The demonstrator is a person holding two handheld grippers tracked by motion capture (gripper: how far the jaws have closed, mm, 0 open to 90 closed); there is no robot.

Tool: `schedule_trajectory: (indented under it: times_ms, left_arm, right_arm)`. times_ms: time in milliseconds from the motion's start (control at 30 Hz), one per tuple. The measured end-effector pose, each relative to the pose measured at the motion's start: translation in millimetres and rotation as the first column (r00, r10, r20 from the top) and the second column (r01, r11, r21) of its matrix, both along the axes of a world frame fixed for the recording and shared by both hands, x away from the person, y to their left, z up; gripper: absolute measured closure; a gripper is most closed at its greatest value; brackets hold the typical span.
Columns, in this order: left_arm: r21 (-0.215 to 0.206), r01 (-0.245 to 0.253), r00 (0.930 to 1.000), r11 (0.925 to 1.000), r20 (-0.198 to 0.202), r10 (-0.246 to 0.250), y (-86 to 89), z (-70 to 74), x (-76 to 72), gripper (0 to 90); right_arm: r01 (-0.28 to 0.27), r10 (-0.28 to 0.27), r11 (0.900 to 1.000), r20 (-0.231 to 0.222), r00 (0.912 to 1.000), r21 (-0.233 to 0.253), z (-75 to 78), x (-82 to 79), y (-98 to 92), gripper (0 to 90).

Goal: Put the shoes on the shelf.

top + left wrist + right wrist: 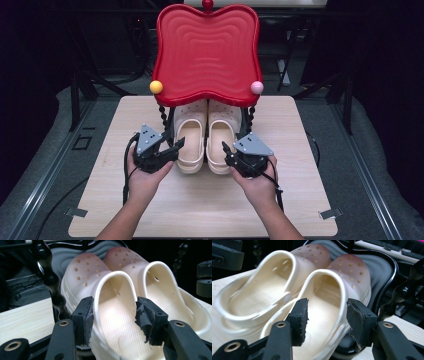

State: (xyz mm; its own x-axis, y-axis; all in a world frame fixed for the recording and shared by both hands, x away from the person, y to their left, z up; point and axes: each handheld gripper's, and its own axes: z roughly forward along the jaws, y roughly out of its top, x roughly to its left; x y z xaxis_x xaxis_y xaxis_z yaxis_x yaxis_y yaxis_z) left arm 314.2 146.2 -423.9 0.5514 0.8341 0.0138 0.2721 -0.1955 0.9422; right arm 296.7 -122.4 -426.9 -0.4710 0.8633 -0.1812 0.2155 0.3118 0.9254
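Both tongs, L (pixel 175 146) & R (pixel 227 150), are held open at cream perforated rubber clogs (pixel 206 142) on pale wooden bench (pixel 300 200); rims possibly straddled, not gripped.

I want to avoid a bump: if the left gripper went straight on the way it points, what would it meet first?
Probably the left clog: the left gripper stands open with the clog's heel rim between its jaws. Whether a pad already touches the rim is unclear.

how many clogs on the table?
2. The left clog and the right clog sit side by side under the red stand, toes tucked beneath it, heels toward the person. The stand could hide more behind.
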Motion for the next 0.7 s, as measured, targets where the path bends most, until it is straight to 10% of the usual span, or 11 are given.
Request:
schedule_trajectory:
  times_ms: [333, 700]
  left_arm:
    - [-0.023, 0.031, 0.9994, 0.9993, -0.012, -0.031, 21.7, -12.3, -36.1, 48.8]
    - [-0.029, 0.034, 0.9974, 0.999, -0.062, -0.035, 33.1, -45.2, -56.2, 55.1]
  right_arm:
    - [-0.043, 0.043, 0.999, -0.013, 0.999, 0.014, -7.0, -33.6, -6.0, 50.9]
    - [-0.054, 0.053, 0.998, -0.079, 0.9955, -0.017, -50.0, -54.0, -11.8, 57.6]
